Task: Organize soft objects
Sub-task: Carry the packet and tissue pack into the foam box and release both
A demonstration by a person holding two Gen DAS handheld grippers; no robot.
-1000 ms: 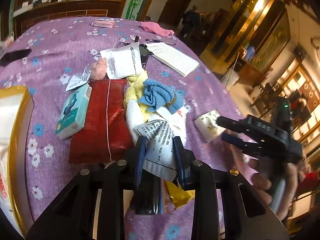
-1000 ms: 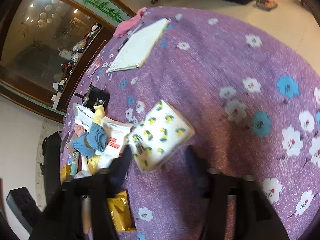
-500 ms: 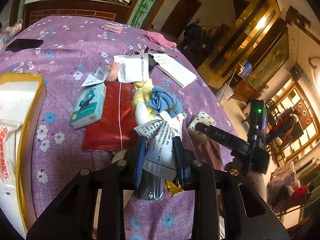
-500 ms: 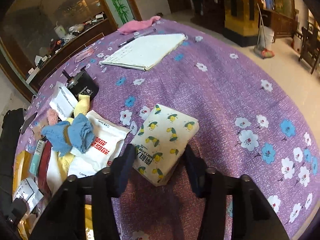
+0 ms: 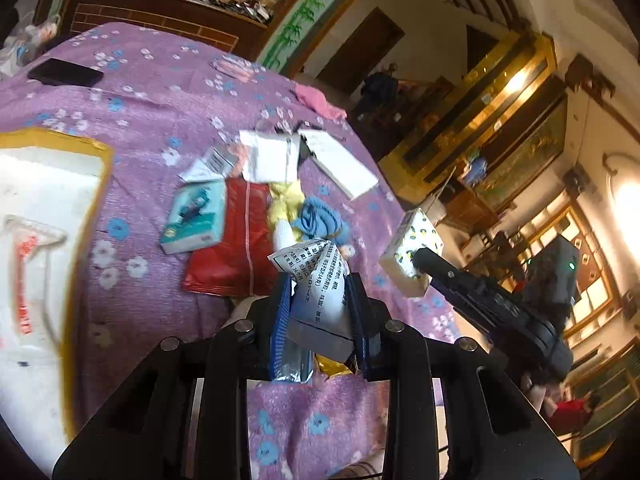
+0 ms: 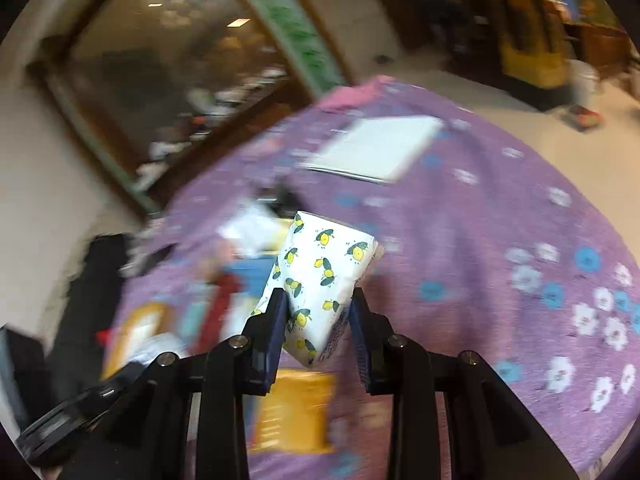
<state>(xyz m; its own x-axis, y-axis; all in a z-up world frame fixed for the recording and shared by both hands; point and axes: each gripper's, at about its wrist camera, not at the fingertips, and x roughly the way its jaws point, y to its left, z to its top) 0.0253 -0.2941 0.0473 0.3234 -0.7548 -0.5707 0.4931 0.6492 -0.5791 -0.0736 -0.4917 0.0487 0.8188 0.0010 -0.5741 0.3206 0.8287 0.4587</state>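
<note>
round table under a purple flowered cloth (image 5: pixel 168 92); wooden sideboard with clutter behind its far edge, gilded cabinets on the room's right side.

left to right on the cloth, left wrist view: yellow-edged white bag (image 5: pixel 44 216) at the left edge; black phone (image 5: pixel 66 73) toward the far left; teal pack (image 5: pixel 196 217) beside a red pouch (image 5: pixel 236 240); yellow cloth (image 5: pixel 282 204) and blue cloth (image 5: pixel 318 218) bunched at the middle; white notepad (image 5: pixel 340 162) and pink cloth (image 5: pixel 318 100) toward the far edge.

left gripper (image 5: pixel 319 304) closed on a white printed packet (image 5: pixel 316 276), crumpled, its top sticking up past the fingers, held over the near edge of the pile.

right gripper (image 6: pixel 319 312) clamped on a lemon-print tissue pack (image 6: pixel 320 276), white, soft-cornered, tilted, lifted clear of the cloth above the table's right side. right wrist view is motion-blurred; things beneath it unclear.
</note>
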